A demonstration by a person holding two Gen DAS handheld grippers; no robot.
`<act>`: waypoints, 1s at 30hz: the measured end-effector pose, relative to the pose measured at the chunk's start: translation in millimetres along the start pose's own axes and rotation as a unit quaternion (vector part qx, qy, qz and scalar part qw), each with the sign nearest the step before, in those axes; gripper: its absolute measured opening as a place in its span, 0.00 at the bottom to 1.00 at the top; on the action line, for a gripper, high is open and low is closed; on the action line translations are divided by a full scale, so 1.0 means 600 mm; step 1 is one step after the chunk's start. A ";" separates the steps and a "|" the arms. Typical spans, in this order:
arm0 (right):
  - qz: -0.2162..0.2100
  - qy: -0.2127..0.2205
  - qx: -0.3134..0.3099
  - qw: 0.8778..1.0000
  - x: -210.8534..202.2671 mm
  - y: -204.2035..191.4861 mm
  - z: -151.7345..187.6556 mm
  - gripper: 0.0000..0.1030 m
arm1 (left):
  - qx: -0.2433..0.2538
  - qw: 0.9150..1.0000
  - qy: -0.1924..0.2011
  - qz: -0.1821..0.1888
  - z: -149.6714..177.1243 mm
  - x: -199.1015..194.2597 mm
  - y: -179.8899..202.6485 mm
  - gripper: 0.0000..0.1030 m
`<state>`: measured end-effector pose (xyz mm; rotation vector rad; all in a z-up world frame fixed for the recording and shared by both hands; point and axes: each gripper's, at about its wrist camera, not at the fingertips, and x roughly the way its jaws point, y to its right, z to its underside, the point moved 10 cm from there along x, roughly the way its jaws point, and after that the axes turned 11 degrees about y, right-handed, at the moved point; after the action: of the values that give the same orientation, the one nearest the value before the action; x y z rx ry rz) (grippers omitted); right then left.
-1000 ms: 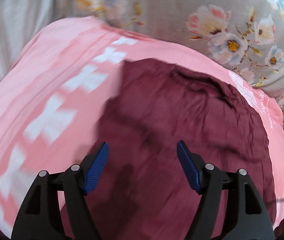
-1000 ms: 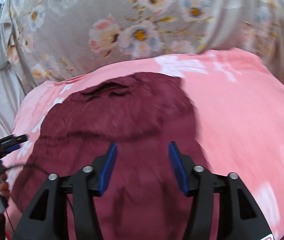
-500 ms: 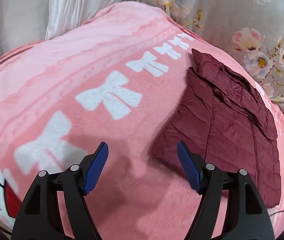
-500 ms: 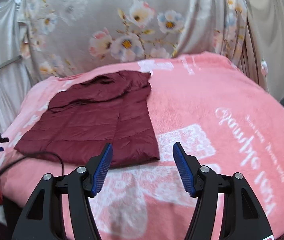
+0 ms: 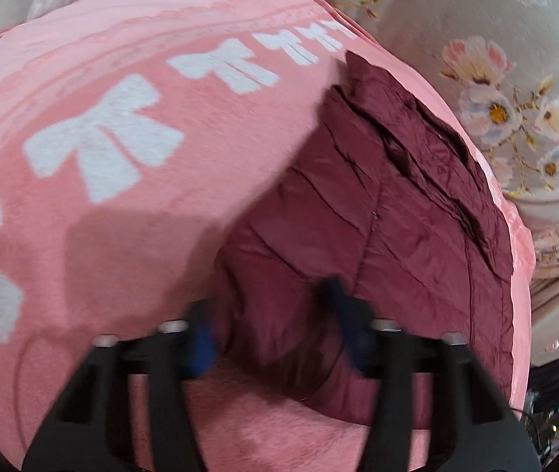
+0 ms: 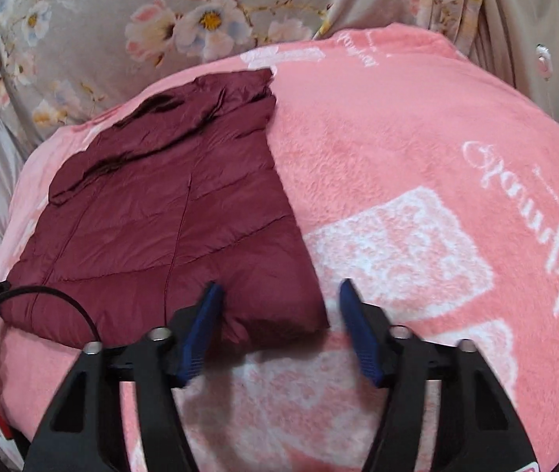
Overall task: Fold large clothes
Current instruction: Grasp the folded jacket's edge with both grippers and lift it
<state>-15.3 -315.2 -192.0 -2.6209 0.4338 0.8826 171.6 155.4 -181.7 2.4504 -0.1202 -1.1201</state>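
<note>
Two grippers in view, one per wrist camera, both with jaws spread wide and nothing clamped between the blue pads.

Left gripper (image 5: pixel 275 338): blurred in its own view. Its fingers straddle the near left corner of the maroon quilted jacket (image 5: pixel 389 212). The left blue pad (image 5: pixel 201 344) sits at the jacket's edge, over the pink blanket (image 5: pixel 122 236); the right pad (image 5: pixel 352 338) lies over the maroon fabric. Contact with the cloth cannot be told through the blur. From this gripper the jacket runs forward and to the right, its collar end farthest away.

Right gripper (image 6: pixel 279 326): sharp. Its fingers bracket the jacket's (image 6: pixel 169 216) near right corner. The left pad (image 6: pixel 201 330) is over the maroon hem; the right pad (image 6: pixel 358 334) is over bare blanket (image 6: pixel 397 137), just beside the jacket's right edge. The jacket extends forward and to the left from here, lying flat with quilting seams visible and rumpled folds near the collar at the far end.

Blanket: pink, with white bow shapes in the left view and white script and a patterned square in the right view.

Behind the blanket: grey floral fabric (image 6: pixel 161 27), hanging upright.

Black cable (image 6: pixel 43 295) arcs over the jacket's near left corner in the right view.
</note>
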 end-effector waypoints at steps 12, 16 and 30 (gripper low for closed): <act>-0.077 0.140 -0.174 0.972 -0.255 -0.083 -0.057 0.02 | 0.099 0.985 0.091 0.108 -0.045 -0.235 0.092 0.05; -0.069 0.152 -0.259 0.951 -0.383 -0.085 -0.033 0.02 | 0.122 0.974 0.132 0.141 -0.039 -0.380 0.088 0.05; -0.025 0.217 -0.037 0.975 -0.157 -0.078 -0.231 0.02 | 0.112 0.974 0.183 0.069 -0.162 -0.243 0.158 0.06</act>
<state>3.4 -313.4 -18.9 -2.8783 0.4456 0.3063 155.2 141.9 16.6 2.7534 -0.3109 -0.6105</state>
